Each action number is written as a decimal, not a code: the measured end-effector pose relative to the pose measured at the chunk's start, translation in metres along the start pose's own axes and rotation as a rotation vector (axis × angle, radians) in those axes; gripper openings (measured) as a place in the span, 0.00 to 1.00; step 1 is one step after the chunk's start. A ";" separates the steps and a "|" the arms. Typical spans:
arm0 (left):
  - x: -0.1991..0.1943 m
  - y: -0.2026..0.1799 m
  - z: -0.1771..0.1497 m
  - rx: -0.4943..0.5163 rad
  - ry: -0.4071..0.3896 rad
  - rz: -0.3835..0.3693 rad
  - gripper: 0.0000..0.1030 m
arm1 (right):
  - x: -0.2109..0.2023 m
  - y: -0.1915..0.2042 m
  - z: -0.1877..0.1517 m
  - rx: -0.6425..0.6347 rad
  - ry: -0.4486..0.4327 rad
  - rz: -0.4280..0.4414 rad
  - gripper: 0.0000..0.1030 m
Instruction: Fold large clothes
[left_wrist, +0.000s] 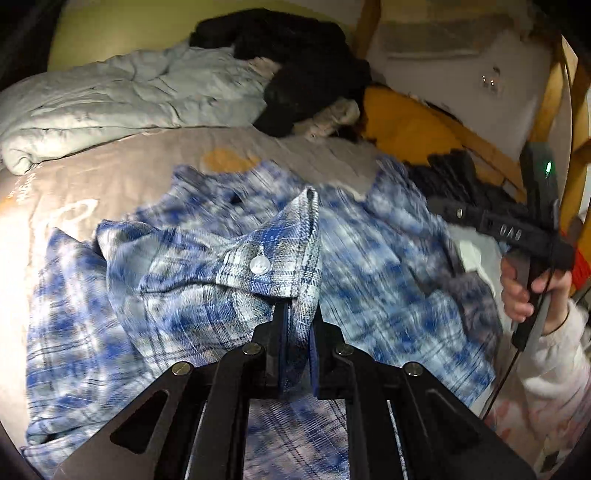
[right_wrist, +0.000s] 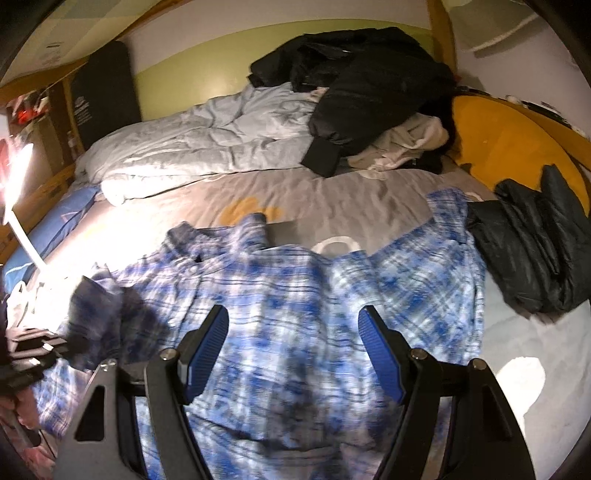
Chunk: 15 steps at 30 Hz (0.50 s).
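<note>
A large blue and white plaid shirt (right_wrist: 295, 291) lies spread across the grey bed sheet (right_wrist: 332, 199). In the left wrist view its cuff (left_wrist: 266, 258), with a white button (left_wrist: 259, 265), stands up between the fingers of my left gripper (left_wrist: 298, 310), which is shut on it and holds it lifted over the shirt (left_wrist: 388, 258). The right wrist view shows my right gripper (right_wrist: 293, 314) hovering over the middle of the shirt, its blue pads (right_wrist: 376, 350) wide apart with nothing between them. A hand (left_wrist: 524, 291) holds the right gripper's handle at the right edge.
A crumpled pale blue duvet (right_wrist: 207, 147) and a heap of black clothes (right_wrist: 369, 85) fill the far side of the bed. A yellow cushion (right_wrist: 509, 147) and a folded dark puffer jacket (right_wrist: 532, 243) lie at the right. A bright lamp (right_wrist: 14, 184) glares at the left.
</note>
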<state>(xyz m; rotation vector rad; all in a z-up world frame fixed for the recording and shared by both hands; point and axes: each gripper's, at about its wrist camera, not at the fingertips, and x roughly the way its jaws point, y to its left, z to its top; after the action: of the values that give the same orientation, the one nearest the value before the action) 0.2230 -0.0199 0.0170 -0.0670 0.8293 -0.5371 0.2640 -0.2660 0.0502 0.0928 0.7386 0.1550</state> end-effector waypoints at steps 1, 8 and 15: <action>0.005 -0.001 -0.001 0.007 0.009 0.000 0.08 | 0.001 0.003 -0.002 0.001 0.005 0.020 0.68; 0.020 -0.007 -0.011 -0.013 0.078 -0.095 0.22 | 0.013 0.027 -0.013 -0.044 0.049 0.065 0.68; -0.035 -0.028 0.001 0.133 -0.093 0.059 0.49 | 0.012 0.042 -0.022 -0.072 0.035 0.118 0.68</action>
<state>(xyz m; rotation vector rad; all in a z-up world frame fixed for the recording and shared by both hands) 0.1930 -0.0276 0.0489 0.0542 0.7013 -0.5288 0.2529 -0.2217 0.0319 0.0646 0.7624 0.2959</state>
